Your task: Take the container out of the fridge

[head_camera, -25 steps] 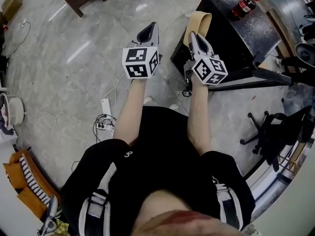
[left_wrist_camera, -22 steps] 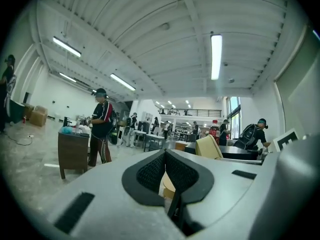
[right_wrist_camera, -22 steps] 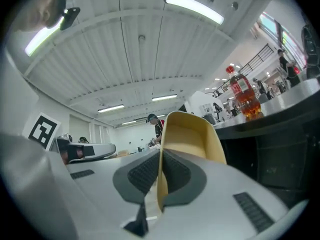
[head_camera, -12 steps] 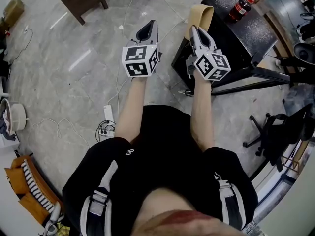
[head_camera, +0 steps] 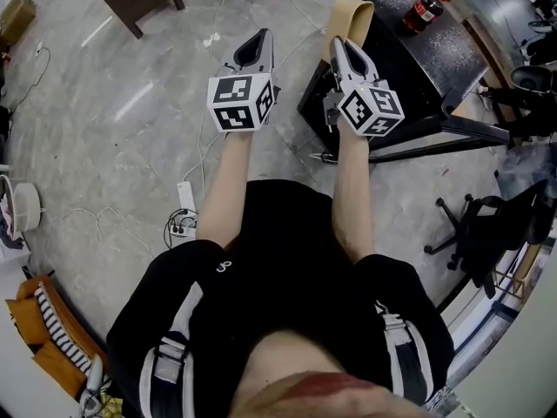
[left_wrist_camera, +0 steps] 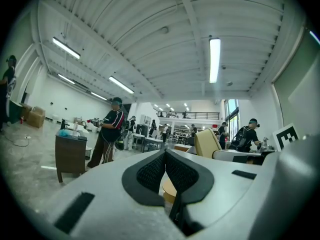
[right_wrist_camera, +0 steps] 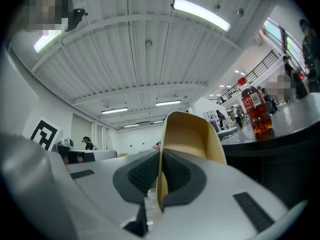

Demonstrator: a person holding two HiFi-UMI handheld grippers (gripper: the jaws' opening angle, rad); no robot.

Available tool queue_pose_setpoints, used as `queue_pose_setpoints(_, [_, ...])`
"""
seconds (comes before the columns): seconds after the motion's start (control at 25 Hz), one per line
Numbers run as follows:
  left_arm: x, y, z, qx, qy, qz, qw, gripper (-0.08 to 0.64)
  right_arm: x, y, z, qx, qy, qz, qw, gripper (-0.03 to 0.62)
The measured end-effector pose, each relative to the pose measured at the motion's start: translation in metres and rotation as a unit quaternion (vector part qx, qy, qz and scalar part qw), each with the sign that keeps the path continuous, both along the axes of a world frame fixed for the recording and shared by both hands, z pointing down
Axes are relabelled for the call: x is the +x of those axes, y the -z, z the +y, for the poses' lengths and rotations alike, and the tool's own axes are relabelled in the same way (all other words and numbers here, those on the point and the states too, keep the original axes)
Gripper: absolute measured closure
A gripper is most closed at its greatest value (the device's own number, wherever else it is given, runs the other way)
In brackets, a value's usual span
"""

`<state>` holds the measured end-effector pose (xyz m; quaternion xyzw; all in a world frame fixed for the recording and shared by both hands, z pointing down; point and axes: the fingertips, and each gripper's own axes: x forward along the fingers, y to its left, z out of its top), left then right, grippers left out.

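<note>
Slippage is the main worry. The right tool [right_wrist_camera: 160, 153] is pinching the container [right_wrist_camera: 194, 134] by one thin wall only, the pads pressed on either side of that wall near its rim, so the whole body hangs out past the tips. A quick swing or a twist of the wrist could, I judge, let the wall slide or pivot between the pads and drop the container onto the floor [head_camera: 130, 103]. A harder squeeze might buckle a wall this thin.

A second risk lies just beside it: the container is in the air, over the near left corner of the black cabinet [head_camera: 435, 59] — whether that is the fridge I cannot tell. Its far end could clip that corner. The cola bottle [head_camera: 420, 11] stands well back on the cabinet's top, apart from the container.

The left tool [head_camera: 263, 37] is pressed together on nothing and hangs beside the right one, so it gives no support.

The container itself is tan and matte, open, with a rounded rim and softly curved sides. It looks light, and no contents show in it.
</note>
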<state>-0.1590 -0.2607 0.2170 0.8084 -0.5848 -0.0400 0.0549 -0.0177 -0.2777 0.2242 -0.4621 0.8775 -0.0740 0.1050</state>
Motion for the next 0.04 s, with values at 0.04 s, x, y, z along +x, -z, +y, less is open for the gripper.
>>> queue_pose_setpoints(0.04, [-0.0012, 0.0018, -0.0006, 0.002, -0.001, 0.0, 1.0, 0.552, -0.0021, 0.0012, -0.0008, 0.001, 0.0, 0.0, 1.0, 0.574])
